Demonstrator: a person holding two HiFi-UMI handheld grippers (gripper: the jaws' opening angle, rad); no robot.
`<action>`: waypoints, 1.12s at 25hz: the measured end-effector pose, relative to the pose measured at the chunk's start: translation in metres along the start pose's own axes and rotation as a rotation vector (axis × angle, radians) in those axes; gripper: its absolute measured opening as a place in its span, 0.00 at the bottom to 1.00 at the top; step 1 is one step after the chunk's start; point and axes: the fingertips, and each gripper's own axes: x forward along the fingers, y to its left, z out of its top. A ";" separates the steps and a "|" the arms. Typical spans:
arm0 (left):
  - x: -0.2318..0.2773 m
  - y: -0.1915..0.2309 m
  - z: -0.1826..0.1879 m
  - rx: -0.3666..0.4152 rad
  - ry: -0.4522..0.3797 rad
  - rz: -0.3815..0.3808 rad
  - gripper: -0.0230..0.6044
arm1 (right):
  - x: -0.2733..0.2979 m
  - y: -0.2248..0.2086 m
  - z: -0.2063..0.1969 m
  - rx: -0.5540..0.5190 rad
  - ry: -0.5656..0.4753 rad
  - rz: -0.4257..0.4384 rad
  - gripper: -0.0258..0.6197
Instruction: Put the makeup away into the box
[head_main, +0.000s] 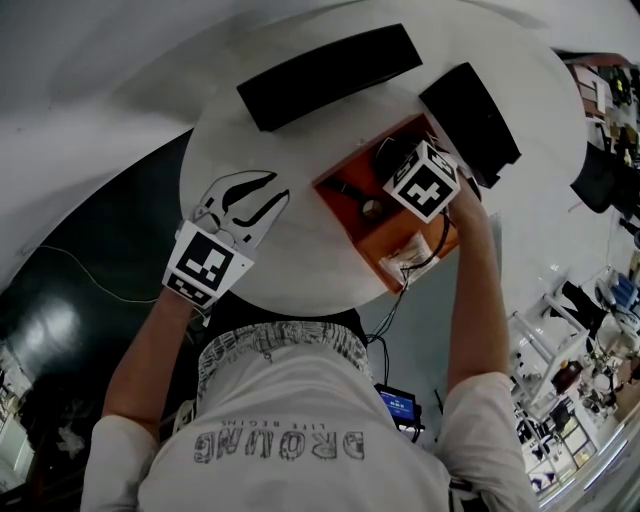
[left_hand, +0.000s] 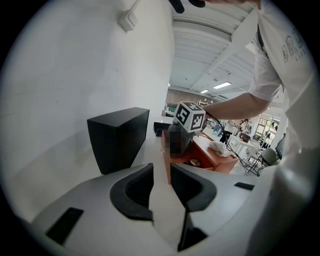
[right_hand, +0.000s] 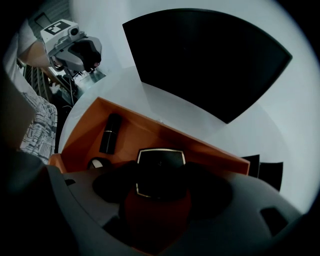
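Right fingers seemingly pinching black compact over orange box, left fingers spread, empty

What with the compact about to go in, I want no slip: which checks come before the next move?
1. Compact gripped by right gripper: ok.
2. Compact above the box: ok.
3. Lipstick off to the side of the compact: ok.
4. Box floor under the compact free: cannot tell, hidden by the compact.
5. Left gripper empty, jaws apart, away from the box: ok.
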 end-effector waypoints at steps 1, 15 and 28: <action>0.000 0.000 0.000 0.001 0.001 0.000 0.23 | -0.001 0.000 0.001 -0.002 -0.006 -0.005 0.58; 0.003 -0.010 0.012 0.037 0.002 -0.013 0.23 | -0.026 -0.006 0.003 0.075 -0.150 -0.084 0.59; 0.000 -0.028 0.048 0.150 -0.034 -0.019 0.23 | -0.100 0.003 0.008 0.212 -0.454 -0.213 0.50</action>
